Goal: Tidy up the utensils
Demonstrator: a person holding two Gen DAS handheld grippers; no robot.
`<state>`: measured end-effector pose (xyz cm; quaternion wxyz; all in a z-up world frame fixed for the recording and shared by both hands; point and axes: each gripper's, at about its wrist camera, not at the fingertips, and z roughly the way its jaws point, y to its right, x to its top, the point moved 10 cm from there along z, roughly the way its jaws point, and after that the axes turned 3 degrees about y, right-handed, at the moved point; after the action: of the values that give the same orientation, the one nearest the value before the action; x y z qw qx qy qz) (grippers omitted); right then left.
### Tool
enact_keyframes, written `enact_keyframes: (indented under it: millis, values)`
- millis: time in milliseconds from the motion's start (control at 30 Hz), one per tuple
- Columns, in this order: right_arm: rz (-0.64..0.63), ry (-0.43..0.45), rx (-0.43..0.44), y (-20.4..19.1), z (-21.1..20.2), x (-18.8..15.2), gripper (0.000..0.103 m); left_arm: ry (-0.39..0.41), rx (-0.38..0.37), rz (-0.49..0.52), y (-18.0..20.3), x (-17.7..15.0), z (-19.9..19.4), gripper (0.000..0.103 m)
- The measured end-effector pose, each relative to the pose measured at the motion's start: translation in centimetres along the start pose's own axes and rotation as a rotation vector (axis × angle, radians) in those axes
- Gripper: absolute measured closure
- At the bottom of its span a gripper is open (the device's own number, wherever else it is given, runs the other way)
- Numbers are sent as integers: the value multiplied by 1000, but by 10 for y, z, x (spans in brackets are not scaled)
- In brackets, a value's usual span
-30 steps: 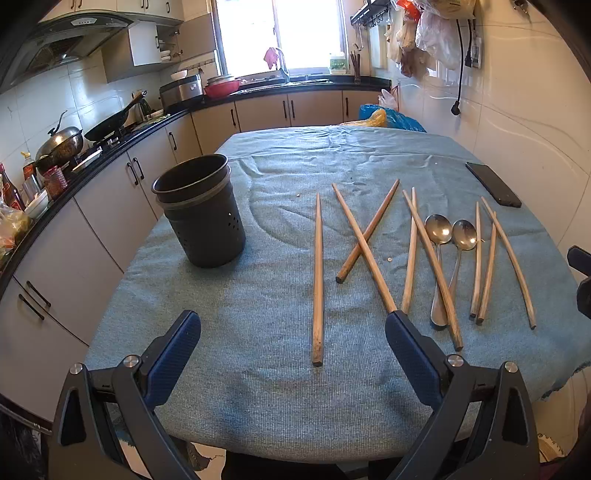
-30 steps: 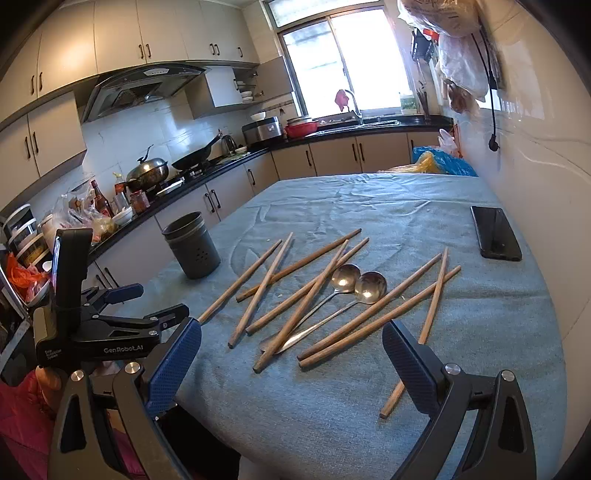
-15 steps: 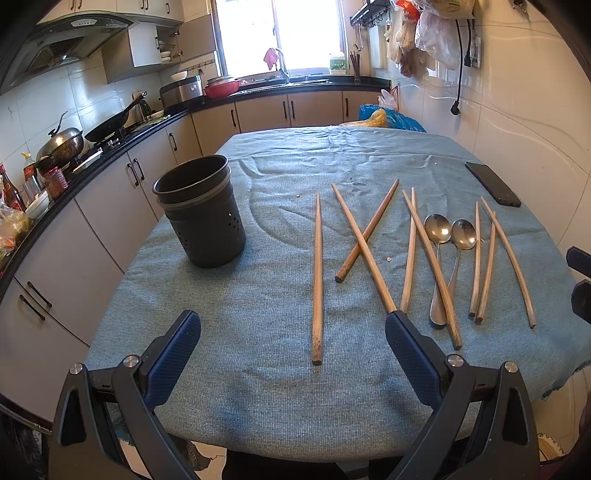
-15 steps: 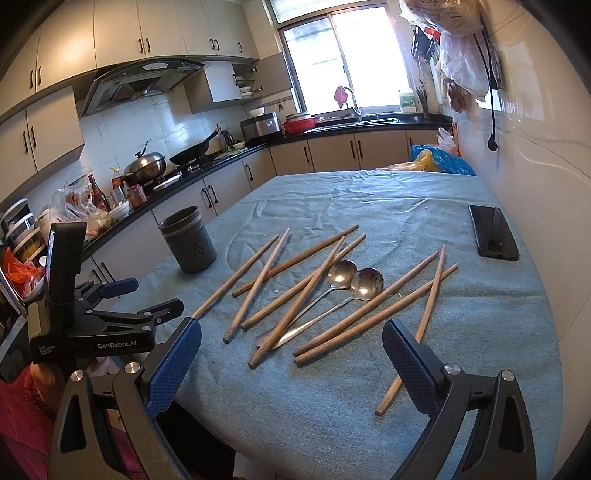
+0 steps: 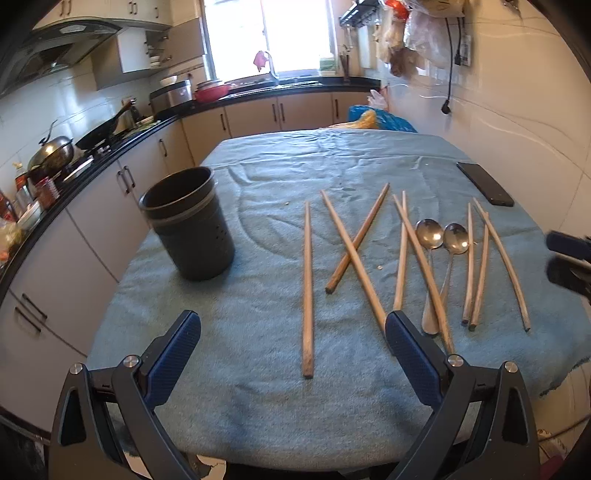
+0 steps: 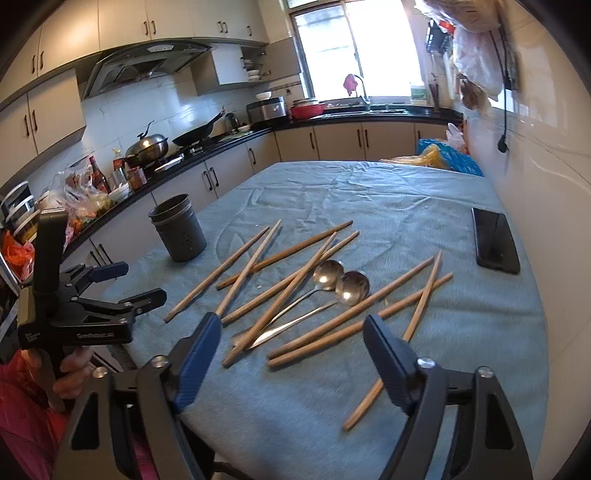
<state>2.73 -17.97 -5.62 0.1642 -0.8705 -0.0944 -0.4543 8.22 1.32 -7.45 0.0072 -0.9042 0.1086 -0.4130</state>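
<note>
Both grippers hover empty over the table edge: left gripper (image 5: 293, 343) spread wide, right gripper (image 6: 291, 343) jaws just narrowing around nothing; chopsticks (image 6: 255, 264) and spoons (image 6: 327, 273) lie at twelve o'clock, holder (image 6: 179, 229) at ten

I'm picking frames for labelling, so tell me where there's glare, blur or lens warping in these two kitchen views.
Left wrist view: the bright kitchen window is blown out; the right tool at the frame's edge is smeared. Right wrist view: the window is overexposed and the white tiled wall looks streaked. Both views: fisheye bends the black countertop.
</note>
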Motion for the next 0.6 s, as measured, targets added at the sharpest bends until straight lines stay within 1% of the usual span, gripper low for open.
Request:
enact_keyframes:
  millis: [33,100,133,167,200,267,300,333,400,467,600]
  values:
    - [1,-18,6,4,4,1,36,-1,-16,3,3,3,1,3]
    - [-5,-39,38,11,16,5,44,-3,-40,20,8,7,2,3]
    - [-10,-51,39,15,22,6,49,-4,-50,28,11,10,3,4]
    - [-7,-83,30,25,33,6,53,-5,-65,33,14,12,4,6]
    - [11,-107,44,31,41,5,58,-6,-75,38,17,15,4,8]
    - [39,-141,68,44,56,6,61,-8,-90,46,20,19,5,10]
    - [59,-172,76,50,63,5,61,-8,-94,47,22,20,6,12]
    - [86,-212,97,56,70,1,65,-9,-93,51,23,23,7,16]
    - [70,-227,97,65,85,5,66,-20,-103,51,24,25,10,19]
    - [25,-236,85,68,100,8,69,-30,-113,46,24,26,13,23]
    - [-13,-283,81,72,119,2,71,-50,-129,38,24,27,19,24]
